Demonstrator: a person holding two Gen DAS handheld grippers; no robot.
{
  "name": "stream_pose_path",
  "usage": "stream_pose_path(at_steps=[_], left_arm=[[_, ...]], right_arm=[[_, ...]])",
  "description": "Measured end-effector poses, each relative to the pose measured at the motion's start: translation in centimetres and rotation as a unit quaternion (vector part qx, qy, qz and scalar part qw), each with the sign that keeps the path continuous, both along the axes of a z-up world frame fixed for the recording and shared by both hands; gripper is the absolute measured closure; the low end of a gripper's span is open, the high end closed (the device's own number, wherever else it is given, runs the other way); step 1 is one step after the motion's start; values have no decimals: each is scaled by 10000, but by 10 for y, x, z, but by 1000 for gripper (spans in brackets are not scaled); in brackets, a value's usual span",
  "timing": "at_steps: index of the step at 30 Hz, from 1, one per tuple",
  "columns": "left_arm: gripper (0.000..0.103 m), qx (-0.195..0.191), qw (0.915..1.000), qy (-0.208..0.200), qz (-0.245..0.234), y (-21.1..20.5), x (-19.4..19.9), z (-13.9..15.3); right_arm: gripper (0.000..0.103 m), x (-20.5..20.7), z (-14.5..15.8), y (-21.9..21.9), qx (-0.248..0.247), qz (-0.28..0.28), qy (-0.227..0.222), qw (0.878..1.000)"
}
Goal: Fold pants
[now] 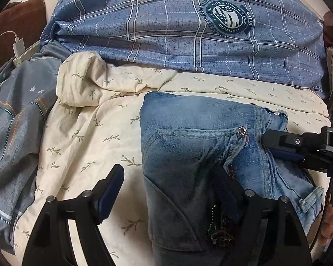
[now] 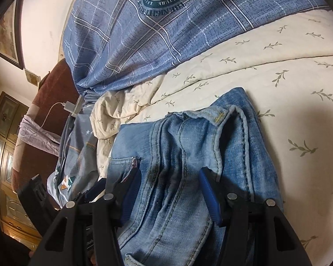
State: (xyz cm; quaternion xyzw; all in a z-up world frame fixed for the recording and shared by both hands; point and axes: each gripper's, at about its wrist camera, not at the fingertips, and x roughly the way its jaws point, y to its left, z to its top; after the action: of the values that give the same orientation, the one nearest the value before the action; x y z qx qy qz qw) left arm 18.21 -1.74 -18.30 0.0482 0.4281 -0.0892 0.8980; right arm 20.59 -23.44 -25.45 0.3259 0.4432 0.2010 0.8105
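Note:
Light blue jeans (image 1: 188,146) lie folded on a cream leaf-print quilt (image 1: 88,133). My left gripper (image 1: 168,190) is open, its fingers wide apart over the left edge of the jeans, the right finger (image 1: 226,190) resting on the denim near the fly. My right gripper (image 2: 168,190) is open, jaws spread on either side of a bunched fold of the jeans (image 2: 177,155). It also shows in the left wrist view (image 1: 277,141), coming in from the right at the waistband.
A blue plaid duvet (image 1: 177,26) is heaped behind the jeans. A grey star-print cloth (image 1: 15,122) lies on the left. A white charger and cable (image 1: 18,46) sit near a brown headboard (image 1: 15,22). A wooden cabinet (image 2: 4,155) stands far left.

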Motion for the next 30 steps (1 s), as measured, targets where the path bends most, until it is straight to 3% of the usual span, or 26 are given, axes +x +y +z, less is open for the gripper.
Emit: stream_pose_path(at_steps=[7,14,17,22,25,30], left_arm=[[21,13,9998,-123,131,6,-13,13],[21,17,9985,-495,251,18,-34,38],[21,56,9981,-571,211,21,-44,45],[21,334,9993,-131,120,17,-53,19],[18,251,9996,-88,122,19,-60,6],[15,176,9997,81,112,17,-55,-5]], right_arm=[[45,-16,11,-3,84,-132,-28,9999],[45,-43,35,5,-235,24,-253,9994],[45,-53,36,11,-301,141,-147,9993],[45,-70,14,13,-333,63,54,9994],[45,-74,8,9,-240,20,40,9997],[50,-76,4,15,-598,23,-77,9982]])
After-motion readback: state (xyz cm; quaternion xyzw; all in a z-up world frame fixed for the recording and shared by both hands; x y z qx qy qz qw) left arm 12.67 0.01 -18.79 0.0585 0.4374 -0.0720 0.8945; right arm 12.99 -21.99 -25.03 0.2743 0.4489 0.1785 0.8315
